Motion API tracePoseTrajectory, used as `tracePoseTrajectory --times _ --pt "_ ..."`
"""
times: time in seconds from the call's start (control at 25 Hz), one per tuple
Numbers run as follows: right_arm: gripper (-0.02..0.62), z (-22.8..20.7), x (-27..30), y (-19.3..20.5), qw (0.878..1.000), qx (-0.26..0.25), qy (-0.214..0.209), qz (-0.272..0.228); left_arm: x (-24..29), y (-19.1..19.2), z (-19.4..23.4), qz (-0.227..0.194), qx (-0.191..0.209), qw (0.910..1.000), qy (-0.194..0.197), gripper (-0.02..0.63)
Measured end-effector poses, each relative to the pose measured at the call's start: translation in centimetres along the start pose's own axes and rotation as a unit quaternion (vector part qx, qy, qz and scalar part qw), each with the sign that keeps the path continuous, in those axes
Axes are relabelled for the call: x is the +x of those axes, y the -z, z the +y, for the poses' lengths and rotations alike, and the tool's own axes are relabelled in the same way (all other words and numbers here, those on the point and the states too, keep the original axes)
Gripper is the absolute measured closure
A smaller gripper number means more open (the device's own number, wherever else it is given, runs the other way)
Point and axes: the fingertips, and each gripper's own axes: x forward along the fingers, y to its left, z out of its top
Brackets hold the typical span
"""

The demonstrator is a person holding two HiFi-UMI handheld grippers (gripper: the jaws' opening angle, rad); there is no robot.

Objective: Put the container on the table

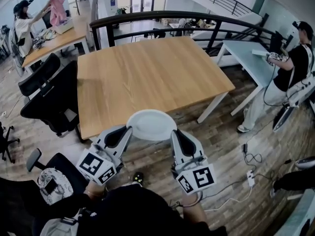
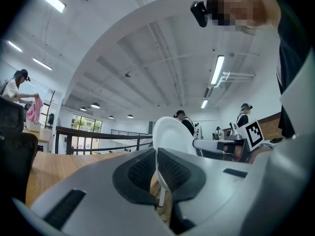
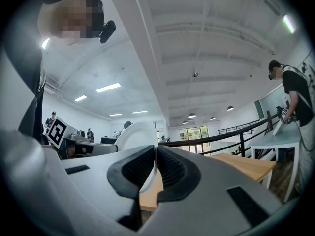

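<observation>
We held the white container (image 1: 151, 124) at the desk's (image 1: 147, 77) near edge, the left gripper (image 1: 127, 131) and right gripper (image 1: 174, 132) each with jaws clamped on its rim (opposite sides). It seemed best to move forward, lower both evenly, then release together.

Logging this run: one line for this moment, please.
left claw: shut on container rim | right claw: shut on container rim | container: held over table near edge

A broad wooden counter (image 1: 147, 77) stands just ahead of the left hand-held gripper (image 1: 127, 130) and the right hand-held gripper (image 1: 174, 133), with a dark curved railing (image 1: 162, 14) beyond it. Black office chairs (image 1: 51, 100) sit out past the left one, and a pale table (image 1: 241, 55) stands well right of the right one. The floor (image 1: 221, 136) below is wood plank. Strip lights (image 2: 216, 69) hang overhead.
</observation>
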Motion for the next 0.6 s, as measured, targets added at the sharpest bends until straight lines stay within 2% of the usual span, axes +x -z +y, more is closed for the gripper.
tracePoseTrajectory --times 0.6 --pt "0.566 -1.4 5.6 0.3 1.000 -0.016 0.021 0.012 3.2 -0.2 5.5 -0.007 -0.010 0.9997 0.019 0.584"
